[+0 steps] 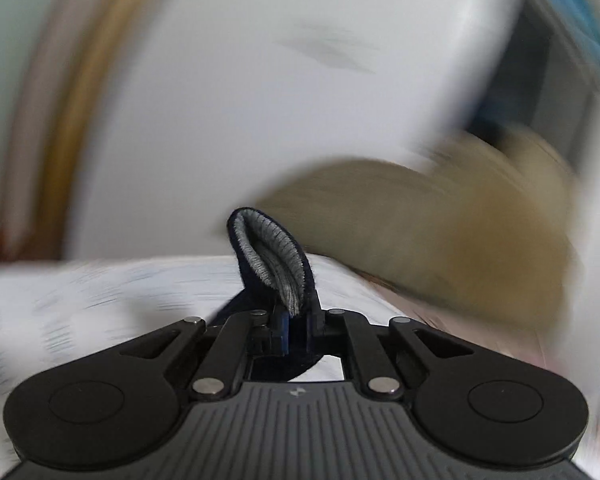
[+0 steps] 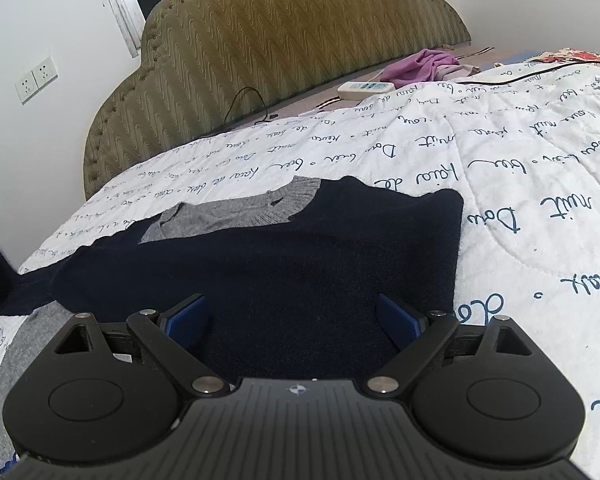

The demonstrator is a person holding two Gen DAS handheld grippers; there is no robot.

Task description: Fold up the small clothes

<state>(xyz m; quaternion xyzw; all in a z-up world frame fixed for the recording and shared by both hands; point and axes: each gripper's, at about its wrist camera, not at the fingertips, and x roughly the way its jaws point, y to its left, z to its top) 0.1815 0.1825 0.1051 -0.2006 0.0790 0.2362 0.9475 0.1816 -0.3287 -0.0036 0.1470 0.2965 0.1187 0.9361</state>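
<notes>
A dark navy sweater [image 2: 284, 256] with a grey knit collar [image 2: 240, 212] lies flat on the white quilt [image 2: 500, 168]. My right gripper [image 2: 294, 320] stands open just above the sweater's near edge, its blue pads [image 2: 188, 320] wide apart with only cloth beneath them. In the blurred left wrist view my left gripper [image 1: 296, 316] is shut on a navy cuff with grey ribbed lining [image 1: 274, 256], which sticks up between the pads above the quilt [image 1: 100, 292].
An olive padded headboard [image 2: 300, 40] runs along the back of the bed. A white power strip [image 2: 366, 89], a purple garment [image 2: 420, 65] and black cables [image 2: 532, 73] lie at the far right. A wall with sockets [image 2: 36, 79] is on the left.
</notes>
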